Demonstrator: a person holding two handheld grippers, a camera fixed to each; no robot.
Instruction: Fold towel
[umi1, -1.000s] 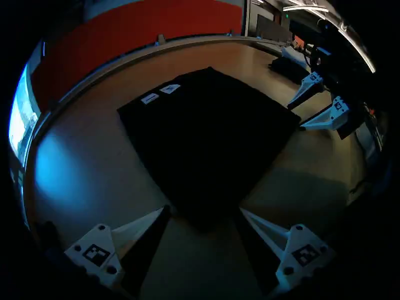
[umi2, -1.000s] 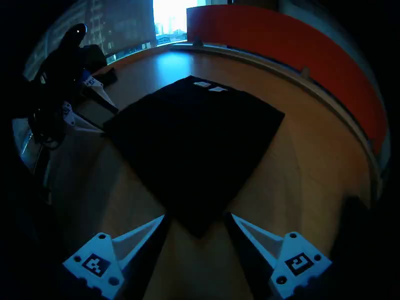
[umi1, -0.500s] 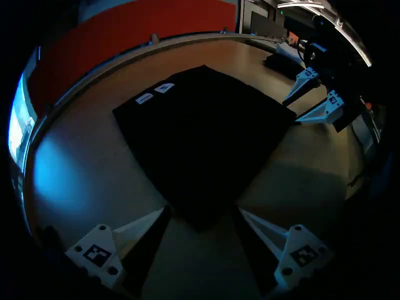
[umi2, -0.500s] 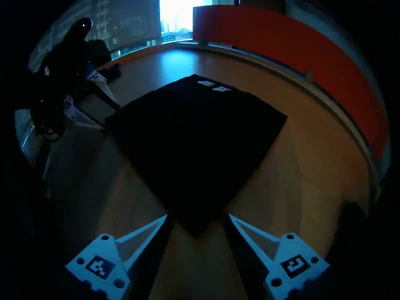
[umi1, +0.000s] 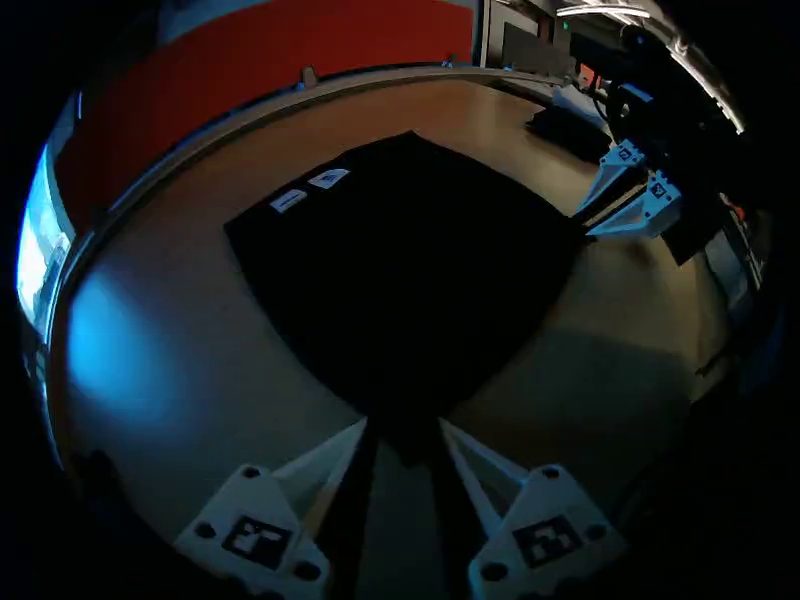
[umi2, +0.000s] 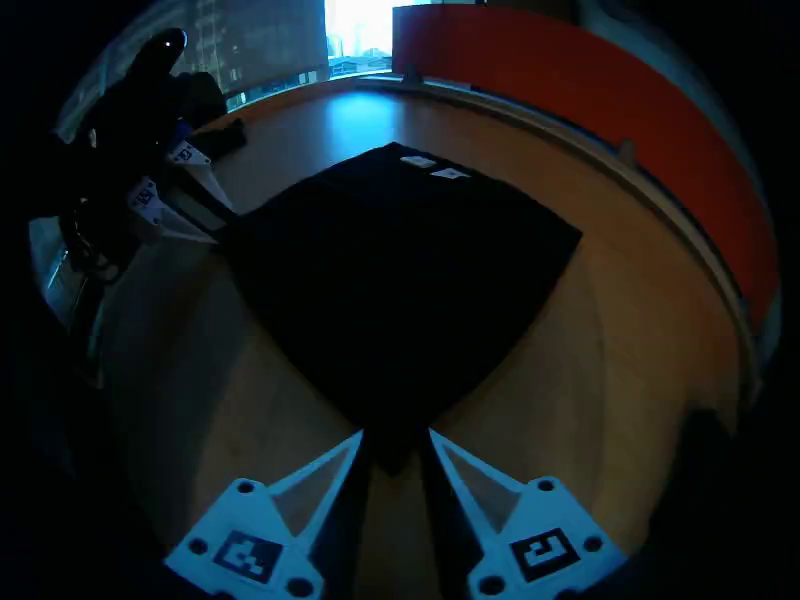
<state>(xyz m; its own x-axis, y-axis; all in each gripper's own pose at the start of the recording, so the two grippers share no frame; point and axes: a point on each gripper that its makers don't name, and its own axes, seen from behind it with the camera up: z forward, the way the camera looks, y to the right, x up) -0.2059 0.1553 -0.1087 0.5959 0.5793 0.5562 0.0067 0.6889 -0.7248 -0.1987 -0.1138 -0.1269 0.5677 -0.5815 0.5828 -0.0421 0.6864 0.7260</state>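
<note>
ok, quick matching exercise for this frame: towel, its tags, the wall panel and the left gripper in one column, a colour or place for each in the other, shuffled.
Column A
1. towel
2. tags
3. wall panel
4. left gripper

Column B
a. red, behind the table
b. white, near the towel's far edge
c. black, lying flat on the table
d. fingers either side of the towel's near corner

Pairs: 1-c, 2-b, 3-a, 4-d
</note>
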